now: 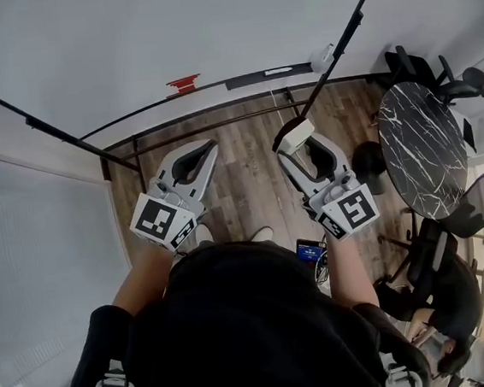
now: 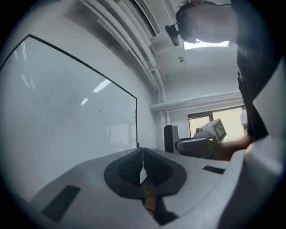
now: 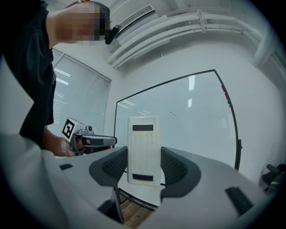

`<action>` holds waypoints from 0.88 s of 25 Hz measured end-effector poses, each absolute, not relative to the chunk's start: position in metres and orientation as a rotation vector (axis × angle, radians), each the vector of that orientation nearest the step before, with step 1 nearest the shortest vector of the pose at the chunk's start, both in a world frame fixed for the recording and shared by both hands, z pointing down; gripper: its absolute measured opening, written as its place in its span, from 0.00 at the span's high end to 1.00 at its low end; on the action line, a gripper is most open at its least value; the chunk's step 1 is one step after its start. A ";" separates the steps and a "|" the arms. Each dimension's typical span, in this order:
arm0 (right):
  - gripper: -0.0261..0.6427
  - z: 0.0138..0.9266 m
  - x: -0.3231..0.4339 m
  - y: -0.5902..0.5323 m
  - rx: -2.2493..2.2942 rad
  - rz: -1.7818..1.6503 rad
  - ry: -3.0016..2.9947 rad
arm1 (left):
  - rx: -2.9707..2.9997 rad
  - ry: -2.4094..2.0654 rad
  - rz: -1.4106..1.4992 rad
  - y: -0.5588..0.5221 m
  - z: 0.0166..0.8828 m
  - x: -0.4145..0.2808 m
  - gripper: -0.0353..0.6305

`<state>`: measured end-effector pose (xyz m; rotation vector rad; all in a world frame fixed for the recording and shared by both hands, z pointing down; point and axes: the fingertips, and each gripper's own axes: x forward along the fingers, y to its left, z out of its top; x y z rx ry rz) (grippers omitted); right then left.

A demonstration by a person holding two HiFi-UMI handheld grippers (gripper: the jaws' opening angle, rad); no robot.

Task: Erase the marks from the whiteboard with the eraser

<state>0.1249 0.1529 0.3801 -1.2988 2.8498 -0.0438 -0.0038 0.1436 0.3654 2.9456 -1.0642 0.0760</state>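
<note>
**Right tool** (image 3: pixel 144 154): jaws are standing apart by the eraser's width and gripping the eraser (image 3: pixel 143 147) upright by its long sides.

**Left tool** (image 2: pixel 142 152): jaws are pressing together and carrying nothing.

**Whiteboard** (image 3: pixel 192 134): standing ahead of both tools, not yet touching the eraser. Faint marks (image 3: pixel 172 115) are showing just above and beyond the eraser's top edge.

**Risks, as judged:**
- Hard pressure at the far end may be twisting the eraser in the grip.
- A tilted face may be skimming past such small dots.
- The jaw tips may be scraping the board.

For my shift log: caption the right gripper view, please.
Right gripper clamps the white eraser, aimed at the whiteboard.
</note>
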 end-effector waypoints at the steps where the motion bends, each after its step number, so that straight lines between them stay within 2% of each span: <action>1: 0.62 0.380 0.131 0.154 -1.301 -0.045 2.847 | 2.938 -1.067 0.073 0.144 0.365 0.002 0.94; 9: 0.62 0.382 0.157 0.145 -1.281 -0.045 2.861 | 2.914 -1.108 0.089 0.137 0.370 0.028 0.94; 22: 0.62 0.384 0.127 0.059 -1.276 -0.020 2.905 | 2.892 -1.155 0.041 0.055 0.374 -0.006 0.94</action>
